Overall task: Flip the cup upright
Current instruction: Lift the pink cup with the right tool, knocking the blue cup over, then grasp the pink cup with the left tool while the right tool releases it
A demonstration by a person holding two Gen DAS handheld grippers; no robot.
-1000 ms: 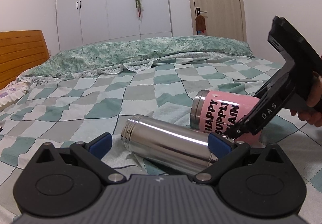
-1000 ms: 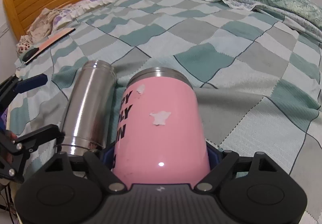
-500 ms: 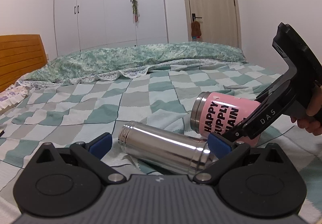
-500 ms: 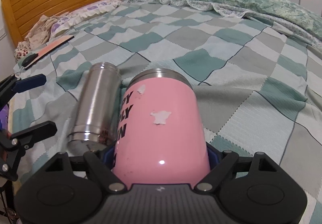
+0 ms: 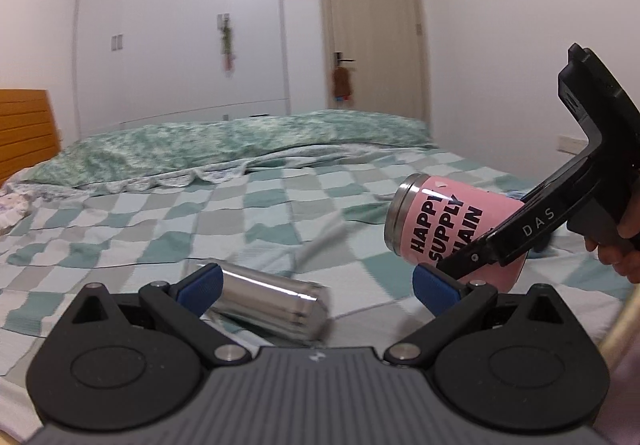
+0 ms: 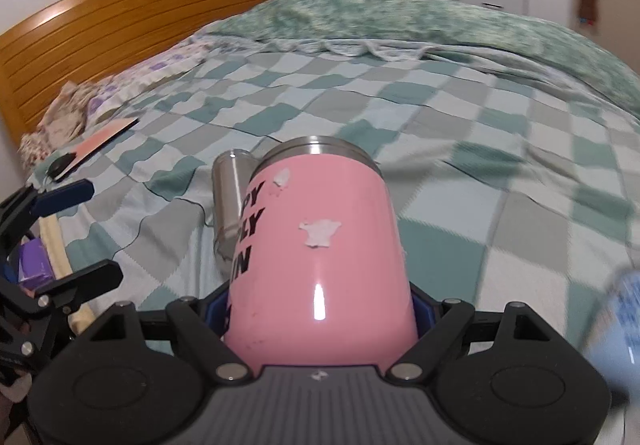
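- The pink cup (image 6: 320,257) is gripped by the right claw (image 6: 320,319), whose pads are pressed against both sides of its lower body.
- Compared with a second ago, the cup is lifted clear of the bed (image 5: 260,213); in the left wrist view it (image 5: 452,229) is seen in the air, above the checked cover near the bed's right edge.
- The cup is not yet upright: it is tilted, with its steel rim pointing away from the right claw and slightly upward.
- The steel flask (image 5: 272,305) is left lying on its side on the cover, and the two are now apart where they lay side by side half a second ago.
- The left claw (image 5: 316,287) is held open with nothing between its fingers; the flask is seen just beyond them, and no contact can be confirmed.
- Both views are blurred by motion, so fine detail is not to be trusted.
- The lift is judged to mean the grasp is done; what remains is a turn of the wrist until the rim faces up, then a setting down on the soft cover, where tipping is a risk.
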